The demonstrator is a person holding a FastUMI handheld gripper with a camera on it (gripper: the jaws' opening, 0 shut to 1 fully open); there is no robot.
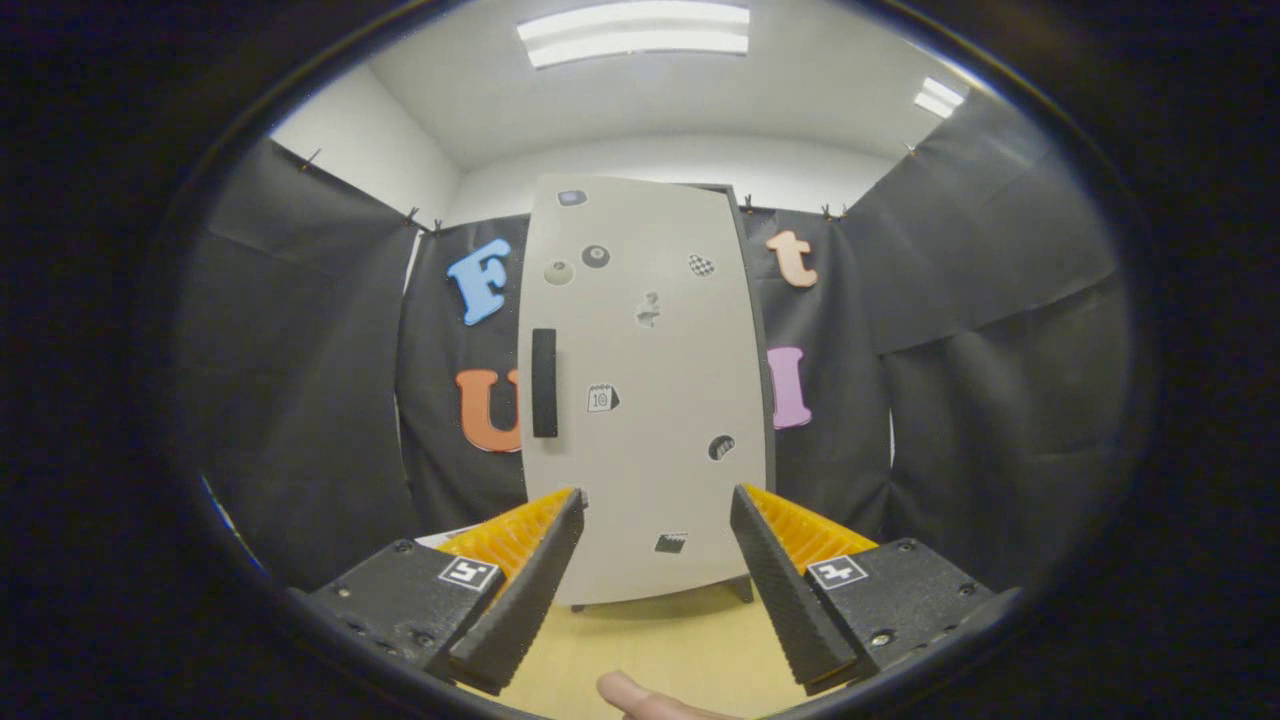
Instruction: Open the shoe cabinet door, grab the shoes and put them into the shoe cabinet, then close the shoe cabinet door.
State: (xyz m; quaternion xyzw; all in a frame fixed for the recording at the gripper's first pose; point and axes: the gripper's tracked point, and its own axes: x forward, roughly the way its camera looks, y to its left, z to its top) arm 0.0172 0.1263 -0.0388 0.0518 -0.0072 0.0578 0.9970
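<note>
A tall pale grey shoe cabinet [645, 400] stands straight ahead on a wooden tabletop, its door shut flat. A black vertical handle [544, 383] sits near the door's left edge, above and slightly left of the left finger. Several small stickers dot the door. My gripper [657, 498] is open, its two fingers spread wide with nothing between them, held short of the cabinet. The cabinet's lower part shows in the gap between the fingers.
The light wooden tabletop [660, 640] runs from the fingers to the cabinet's foot. A fingertip of a person's hand [640, 697] shows below the fingers. Black cloth walls close in behind and on both sides of the cabinet.
</note>
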